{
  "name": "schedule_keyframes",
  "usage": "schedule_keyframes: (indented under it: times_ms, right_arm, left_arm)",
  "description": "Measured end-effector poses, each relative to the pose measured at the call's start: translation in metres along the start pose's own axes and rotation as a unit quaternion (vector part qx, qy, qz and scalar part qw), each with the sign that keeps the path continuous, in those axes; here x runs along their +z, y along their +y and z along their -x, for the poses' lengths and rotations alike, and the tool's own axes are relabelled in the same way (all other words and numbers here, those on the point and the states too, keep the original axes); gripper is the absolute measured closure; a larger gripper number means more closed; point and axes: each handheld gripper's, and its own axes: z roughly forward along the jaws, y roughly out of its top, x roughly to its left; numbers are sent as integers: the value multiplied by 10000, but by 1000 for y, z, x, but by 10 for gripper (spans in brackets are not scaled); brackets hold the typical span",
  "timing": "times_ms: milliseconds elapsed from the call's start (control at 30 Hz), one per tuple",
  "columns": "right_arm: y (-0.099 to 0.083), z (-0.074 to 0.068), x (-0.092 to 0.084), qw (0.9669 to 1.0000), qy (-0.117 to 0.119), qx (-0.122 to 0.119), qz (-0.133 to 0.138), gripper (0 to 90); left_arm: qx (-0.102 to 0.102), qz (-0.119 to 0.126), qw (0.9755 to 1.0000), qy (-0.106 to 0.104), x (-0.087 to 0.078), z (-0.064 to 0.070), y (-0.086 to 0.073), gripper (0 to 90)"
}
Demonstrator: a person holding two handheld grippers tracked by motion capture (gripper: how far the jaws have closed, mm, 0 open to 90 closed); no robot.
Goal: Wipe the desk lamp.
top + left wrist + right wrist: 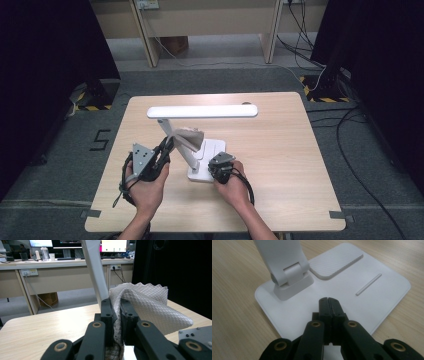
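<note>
Even light from overhead is falling on the pale table (pixel 280 150), while black is swallowing the high view from nine and three o'clock. Both gripper views are blurring slightly up close, and bright monitors (pixel 113 245) are glaring at twelve.

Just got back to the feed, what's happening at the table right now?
A person is wiping a white desk lamp on the wooden table. The left gripper is shut on a white quilted cloth, which it holds up against the lamp's slanted arm. The right gripper is shut and empty, its tips pressed down on the lamp's flat base, apparently steadying it.
</note>
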Motion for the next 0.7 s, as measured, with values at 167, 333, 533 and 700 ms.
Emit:
schedule_keyframes:
  times_ms: [167,333,533,700]
  right_arm:
    - [0,0,0,10000,13,5,4,900]
    - [0,0,0,10000,15,11,4,900]
    - [0,-1,0,10000,22,24,8,900]
    - [0,-1,0,10000,29,18,12,900]
  left_arm:
    - [-43,-40,10000,5,2,1,-6,824]
    - [-38,-60,10000,-3,3,2,-9,823]
    - [-76,-94,9999,-16,6,3,-15,823]
    - [-110,-152,9998,-20,8,5,-21,824]
